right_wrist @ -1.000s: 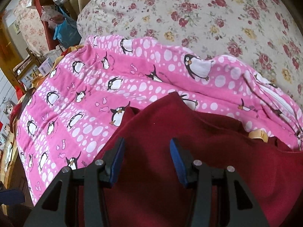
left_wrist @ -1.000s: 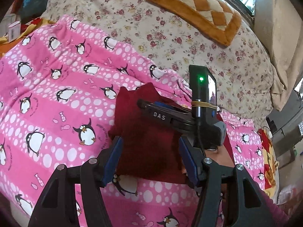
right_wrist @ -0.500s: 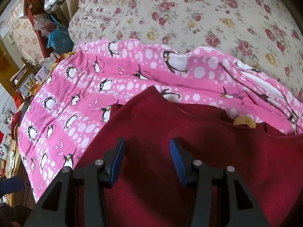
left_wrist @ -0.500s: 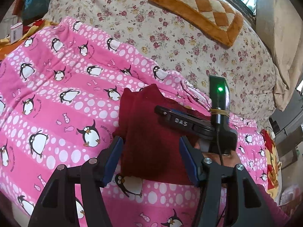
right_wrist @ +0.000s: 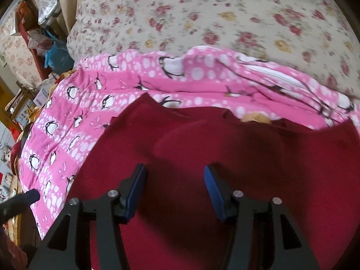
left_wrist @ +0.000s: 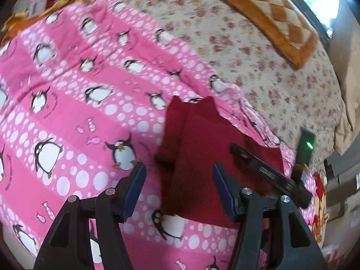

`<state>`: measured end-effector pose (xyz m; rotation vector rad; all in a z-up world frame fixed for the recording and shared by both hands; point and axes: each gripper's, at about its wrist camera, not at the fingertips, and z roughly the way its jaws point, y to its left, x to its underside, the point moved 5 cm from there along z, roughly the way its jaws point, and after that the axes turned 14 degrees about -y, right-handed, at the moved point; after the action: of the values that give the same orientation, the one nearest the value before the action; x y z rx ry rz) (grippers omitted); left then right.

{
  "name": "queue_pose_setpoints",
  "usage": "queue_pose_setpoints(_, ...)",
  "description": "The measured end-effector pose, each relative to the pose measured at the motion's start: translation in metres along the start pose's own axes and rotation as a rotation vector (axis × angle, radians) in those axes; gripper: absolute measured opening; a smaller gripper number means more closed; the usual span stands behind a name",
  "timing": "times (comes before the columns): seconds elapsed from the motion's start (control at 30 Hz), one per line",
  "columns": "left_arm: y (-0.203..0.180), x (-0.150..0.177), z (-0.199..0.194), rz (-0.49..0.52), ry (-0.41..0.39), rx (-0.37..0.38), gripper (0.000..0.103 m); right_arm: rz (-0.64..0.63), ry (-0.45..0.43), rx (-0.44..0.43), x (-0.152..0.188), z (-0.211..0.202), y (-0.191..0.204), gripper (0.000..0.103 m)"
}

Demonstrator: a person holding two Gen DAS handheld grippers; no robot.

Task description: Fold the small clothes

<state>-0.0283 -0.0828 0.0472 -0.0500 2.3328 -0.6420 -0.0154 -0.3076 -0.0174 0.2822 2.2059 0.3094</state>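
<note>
Your left gripper (left_wrist: pixel 178 189) is spread wide with nothing between its blue pads (left_wrist: pixel 134 189), and beyond and between the fingers the dark red garment (left_wrist: pixel 202 157) lies folded on the pink penguin blanket (left_wrist: pixel 90 85). Its near right corner is hidden behind your right-hand finger, and the far right edge is covered by the right gripper's black body (left_wrist: pixel 267 171), whose label is too blurred to read. Both views are smeared by motion, so the writing beside the penguins is illegible. Your right gripper (right_wrist: pixel 174 191) is also parted and empty, hovering over the garment (right_wrist: pixel 225 157), which runs out of view below and to the right of the fingers. A yellowish scrap (right_wrist: pixel 256 118) peeks out past the fingertips, unidentifiable. The floral bedspread (right_wrist: pixel 213 18) lies beyond.
</note>
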Motion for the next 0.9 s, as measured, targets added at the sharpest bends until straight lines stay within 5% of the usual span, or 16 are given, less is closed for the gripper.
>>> queue_pose_setpoints(0.23, 0.031, -0.007, 0.019, -0.066, -0.007, -0.098, 0.04, -0.005, -0.044, -0.042, -0.002, -0.017, 0.003, 0.058)
queue_pose_setpoints(0.47, 0.06, -0.012, 0.029, -0.135, -0.012, -0.18, 0.04, -0.103, -0.043, -0.09, -0.017, 0.01, 0.042, 0.057)
queue_pose_setpoints(0.6, 0.065, -0.012, 0.032, -0.149, 0.001, -0.184, 0.04, -0.116, -0.028, -0.093, -0.028, 0.039, 0.059, 0.057)
queue_pose_setpoints(0.77, 0.063, -0.012, 0.037, -0.157, 0.012, -0.165, 0.04, -0.113, 0.057, -0.045, -0.031, 0.091, 0.063, 0.04)
queue_pose_setpoints(0.9, 0.059, -0.01, 0.041, -0.153, 0.017, -0.15, 0.04, -0.113, 0.081, -0.007, -0.021, 0.118, 0.06, 0.039)
